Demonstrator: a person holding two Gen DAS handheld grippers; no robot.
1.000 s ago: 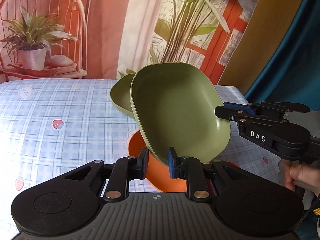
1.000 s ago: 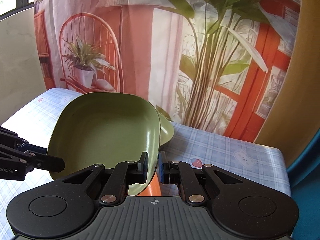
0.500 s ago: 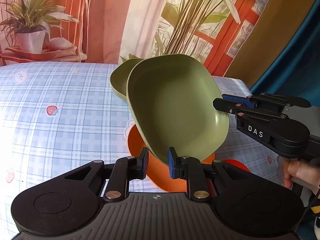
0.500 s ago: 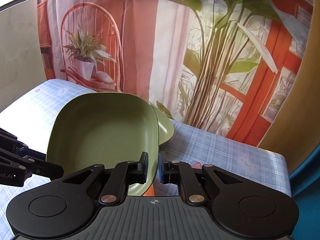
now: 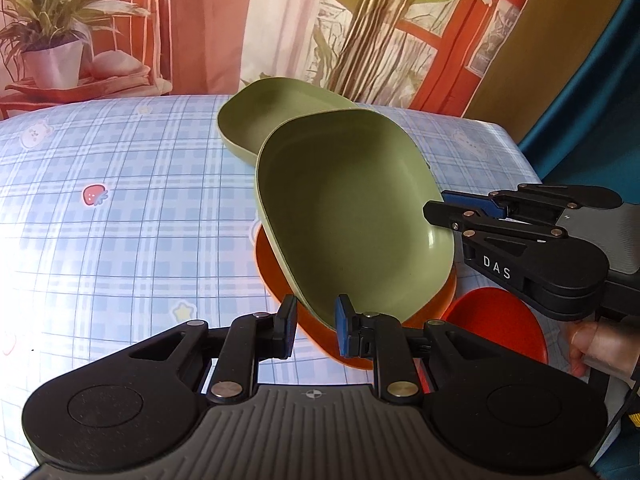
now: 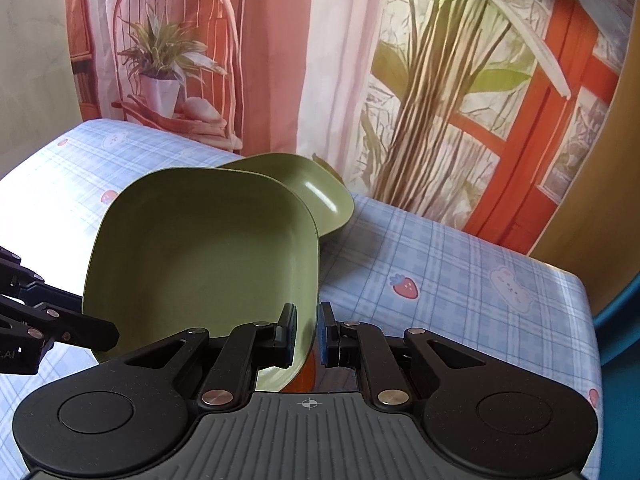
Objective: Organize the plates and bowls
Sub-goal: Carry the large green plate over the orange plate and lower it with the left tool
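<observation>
A green square plate (image 5: 352, 216) is held tilted above the table by both grippers. My left gripper (image 5: 314, 326) is shut on its near rim. My right gripper (image 6: 306, 334) is shut on its right rim; it shows in the left wrist view (image 5: 440, 210) at the plate's right edge. The plate also shows in the right wrist view (image 6: 204, 248). Behind it a second green plate (image 5: 272, 116) lies on the table, also in the right wrist view (image 6: 320, 192). Under the held plate lies an orange plate (image 5: 280, 280). A small red dish (image 5: 496, 324) lies to its right.
The table has a blue checked cloth (image 5: 120, 208) with strawberry and bear prints. A printed curtain (image 6: 360, 60) hangs behind the table. The table's right edge (image 6: 588, 320) is near, with blue fabric beyond. A person's thumb (image 5: 600, 340) is on the right gripper's handle.
The held green plate has come lower and flatter over the orange plate. Both grippers have tilted down with it and keep their hold.
</observation>
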